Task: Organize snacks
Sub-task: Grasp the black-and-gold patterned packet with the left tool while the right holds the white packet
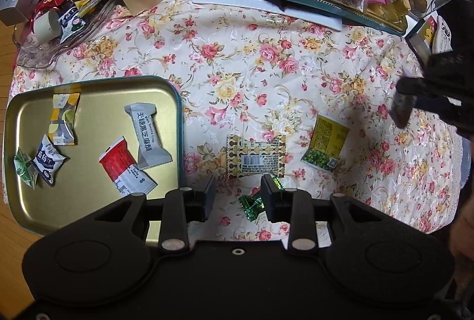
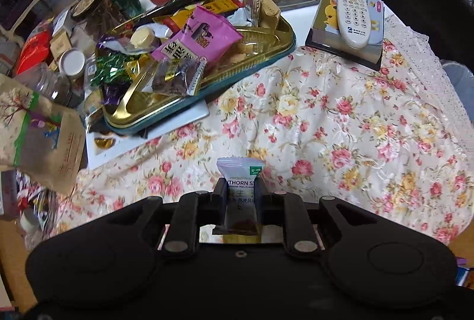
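Gold tin (image 1: 166,100) holding 5 wrapped snacks, left tool (image 1: 238,192) wide, right tool (image 2: 241,186) gripping pale snack packet (image 2: 240,172)

A gold tin lid (image 1: 89,210) with a teal rim lies face up on the floral tablecloth (image 1: 266,68). In it lie five wrapped snacks: a yellow-and-grey candy (image 1: 62,120), a blue-and-white candy (image 1: 47,160), a green foil candy (image 1: 25,169), a red-and-white packet (image 1: 126,169) and a grey sesame crisp bar (image 1: 148,136). Right of the lid lie a patterned yellow packet (image 1: 256,155), a green pea packet (image 1: 326,143) and a green foil sweet (image 1: 251,206). A pale hawthorn strip packet (image 2: 240,195) stands upright, clamped.
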`<control>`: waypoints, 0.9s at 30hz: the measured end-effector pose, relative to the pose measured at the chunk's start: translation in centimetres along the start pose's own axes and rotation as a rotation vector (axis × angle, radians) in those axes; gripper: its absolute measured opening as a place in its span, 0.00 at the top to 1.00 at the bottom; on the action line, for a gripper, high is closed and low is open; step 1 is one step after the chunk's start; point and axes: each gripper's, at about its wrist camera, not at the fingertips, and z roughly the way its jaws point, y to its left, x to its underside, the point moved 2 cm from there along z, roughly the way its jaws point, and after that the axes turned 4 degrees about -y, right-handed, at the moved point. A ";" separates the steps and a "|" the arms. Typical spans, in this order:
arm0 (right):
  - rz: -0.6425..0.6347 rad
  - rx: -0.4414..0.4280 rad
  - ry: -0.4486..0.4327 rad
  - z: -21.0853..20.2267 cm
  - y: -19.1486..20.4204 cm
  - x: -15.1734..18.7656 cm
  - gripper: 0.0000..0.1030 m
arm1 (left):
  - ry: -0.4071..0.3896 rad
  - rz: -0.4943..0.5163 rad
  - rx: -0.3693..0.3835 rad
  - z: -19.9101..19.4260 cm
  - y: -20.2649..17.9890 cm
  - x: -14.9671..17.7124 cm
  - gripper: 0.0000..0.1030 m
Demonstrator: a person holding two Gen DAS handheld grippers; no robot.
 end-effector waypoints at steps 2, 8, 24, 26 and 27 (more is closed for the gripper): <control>-0.011 0.005 0.047 -0.6 -0.5 0.0 0.81 | -0.002 0.019 -0.011 0.3 -0.6 0.0 0.59; -0.056 0.016 0.112 -3.0 -2.4 0.7 0.81 | 0.017 0.117 -0.050 2.2 -2.5 0.1 0.59; 0.005 -0.097 0.207 -4.7 -6.1 1.4 0.81 | 0.053 0.316 -0.226 7.7 -5.3 1.8 0.59; 0.011 -0.106 0.211 -4.9 -6.4 1.4 0.81 | 0.057 0.325 -0.227 8.2 -5.7 1.8 0.59; 0.015 -0.109 0.212 -5.0 -6.6 1.4 0.81 | 0.057 0.331 -0.230 8.5 -6.0 1.7 0.58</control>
